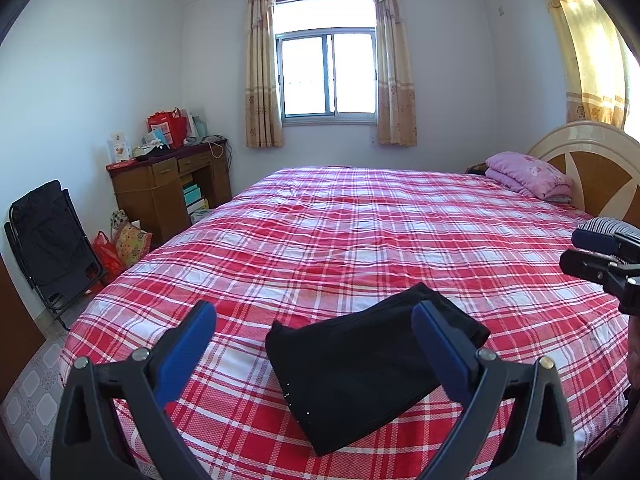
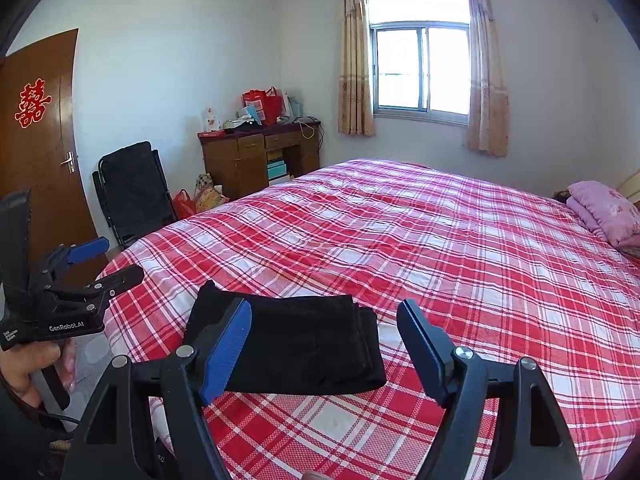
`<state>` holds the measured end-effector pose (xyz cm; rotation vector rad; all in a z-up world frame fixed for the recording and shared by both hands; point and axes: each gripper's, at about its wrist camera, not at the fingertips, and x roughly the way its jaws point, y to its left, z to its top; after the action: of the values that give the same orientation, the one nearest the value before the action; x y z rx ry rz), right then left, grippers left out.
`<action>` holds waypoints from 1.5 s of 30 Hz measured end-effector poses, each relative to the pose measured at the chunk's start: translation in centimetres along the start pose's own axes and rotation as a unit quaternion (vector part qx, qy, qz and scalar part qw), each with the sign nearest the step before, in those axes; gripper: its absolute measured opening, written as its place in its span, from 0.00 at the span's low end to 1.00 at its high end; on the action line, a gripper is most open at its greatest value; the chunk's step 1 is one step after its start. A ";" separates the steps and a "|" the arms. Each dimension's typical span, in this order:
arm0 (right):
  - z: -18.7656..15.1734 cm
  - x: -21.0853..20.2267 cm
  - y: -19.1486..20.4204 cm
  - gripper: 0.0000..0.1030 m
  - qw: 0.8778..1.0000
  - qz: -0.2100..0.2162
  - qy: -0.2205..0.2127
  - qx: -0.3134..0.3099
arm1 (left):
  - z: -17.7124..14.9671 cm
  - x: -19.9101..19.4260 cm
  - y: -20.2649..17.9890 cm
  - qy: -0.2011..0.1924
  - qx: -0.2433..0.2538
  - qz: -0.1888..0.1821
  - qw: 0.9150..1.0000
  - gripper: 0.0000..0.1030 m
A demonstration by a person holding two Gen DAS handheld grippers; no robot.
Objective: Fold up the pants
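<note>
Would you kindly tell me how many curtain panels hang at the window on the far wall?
2: one curtain panel on the window's left side, the other on its right. A separate yellow curtain hangs elsewhere.

Left gripper [image 1: 316,328], black frame with blue pads, jaws wide apart, nothing clamped, tilted downward over the red plaid bedspread [image 1: 360,232]. Right gripper [image 2: 324,326] same build, jaws spread, empty, above the same bedspread. Hand [image 2: 28,368] wraps left gripper's handle.
</note>
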<state>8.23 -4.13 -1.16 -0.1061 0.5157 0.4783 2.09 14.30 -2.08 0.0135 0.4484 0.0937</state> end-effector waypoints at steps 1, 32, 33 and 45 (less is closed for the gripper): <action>0.0 0.0 0.0 0.74 1.000 0.000 0.000 -0.001 | 0.0 0.0 0.0 0.000 0.000 0.000 1.000 0.98; -0.3 -0.2 1.0 0.75 1.000 -0.006 -0.002 -0.023 | 0.0 0.2 0.2 0.011 -0.007 0.014 1.000 1.00; -0.3 -0.2 1.0 0.75 1.000 -0.006 -0.002 -0.023 | -0.1 0.3 0.2 0.013 -0.011 0.014 1.000 1.00; -0.5 -0.1 1.4 0.75 1.000 -0.008 0.000 -0.030 | -0.2 1.0 0.4 0.031 -0.011 0.042 0.999 1.00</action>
<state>7.27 -3.02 -1.57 -0.1673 0.5010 0.4778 2.86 14.77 -2.64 0.0077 0.5095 0.1819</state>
